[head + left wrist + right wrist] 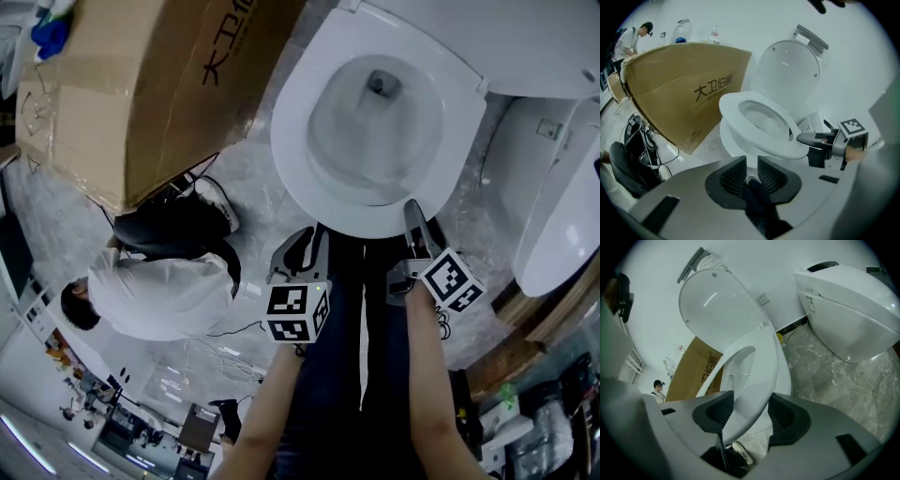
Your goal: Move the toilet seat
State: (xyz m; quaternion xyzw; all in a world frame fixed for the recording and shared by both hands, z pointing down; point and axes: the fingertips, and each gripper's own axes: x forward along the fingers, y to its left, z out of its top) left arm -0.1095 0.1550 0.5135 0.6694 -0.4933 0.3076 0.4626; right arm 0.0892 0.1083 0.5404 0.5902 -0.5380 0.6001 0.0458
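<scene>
The white toilet seat (pixel 287 141) rests over the bowl, with the lid (pixel 787 70) standing up behind it. My right gripper (pixel 413 221) is at the seat's front rim. In the right gripper view the seat (pixel 759 366) runs between the pads of the right gripper (pixel 747 404), which is shut on it. From the left gripper view the seat (pixel 730 111) looks raised slightly off the bowl at the front. My left gripper (pixel 302 247) hangs just short of the seat's front edge, apart from it. Its jaws (pixel 752 161) stand narrowly open with nothing between them.
A large cardboard box (pixel 141 84) stands left of the toilet. A person (pixel 159 291) in white crouches on the floor at the left. A second white toilet (pixel 562 187) sits at the right. Dark bags and cables (pixel 628 164) lie by the box.
</scene>
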